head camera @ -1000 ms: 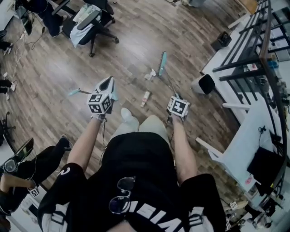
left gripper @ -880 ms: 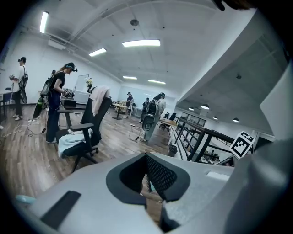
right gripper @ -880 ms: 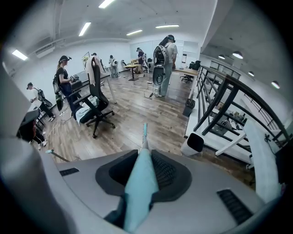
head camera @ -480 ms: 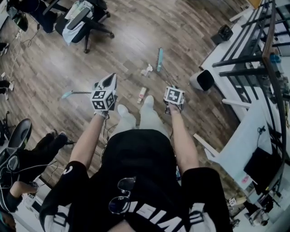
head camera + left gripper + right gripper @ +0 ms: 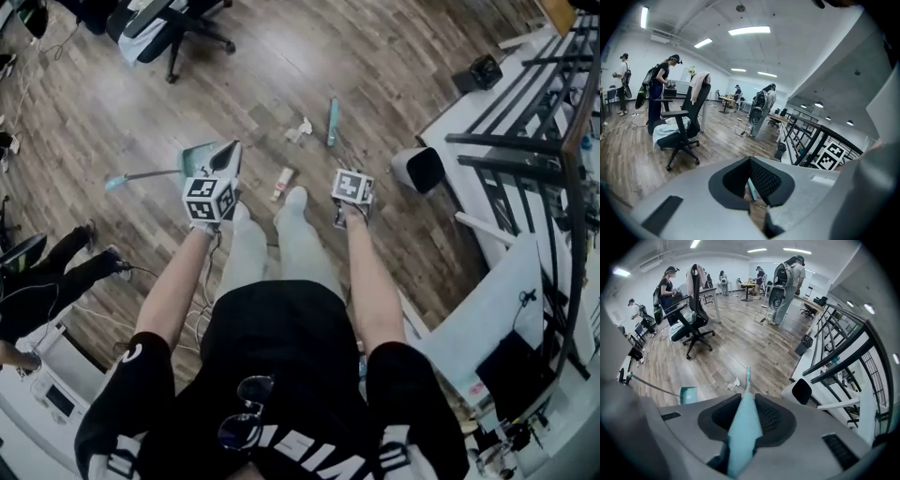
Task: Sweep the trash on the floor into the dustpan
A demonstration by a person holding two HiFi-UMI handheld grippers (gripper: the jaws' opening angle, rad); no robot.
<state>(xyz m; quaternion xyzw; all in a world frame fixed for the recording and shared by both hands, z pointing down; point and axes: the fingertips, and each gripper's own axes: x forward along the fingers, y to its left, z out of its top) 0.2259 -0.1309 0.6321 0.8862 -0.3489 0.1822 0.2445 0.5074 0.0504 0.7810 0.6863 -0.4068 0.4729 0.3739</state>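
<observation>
My right gripper [image 5: 347, 174] [image 5: 749, 397] is shut on the teal broom handle [image 5: 743, 437]. The broom head [image 5: 332, 120] [image 5: 748, 375] rests on the wood floor ahead. Beside it lies a crumpled white paper [image 5: 300, 129] [image 5: 735, 383], and a small carton [image 5: 282, 183] lies nearer my feet. The teal dustpan [image 5: 197, 157] [image 5: 687, 394] sits on the floor, its long handle [image 5: 141, 175] stretching left. My left gripper [image 5: 228, 150] [image 5: 750, 160] hovers just right of the pan. Its jaws stand together with nothing seen between them.
A white bin [image 5: 419, 169] [image 5: 799, 392] with a dark opening stands right of the broom, against a black railing [image 5: 525, 112]. An office chair [image 5: 169, 28] [image 5: 693, 319] stands far left. Another person's legs [image 5: 56, 272] are at the left edge. Several people stand in the background.
I have stepped forward, so the trash and broom head lie closer to both grippers. The dustpan's pan, hidden behind the left gripper before, now shows to its left.
</observation>
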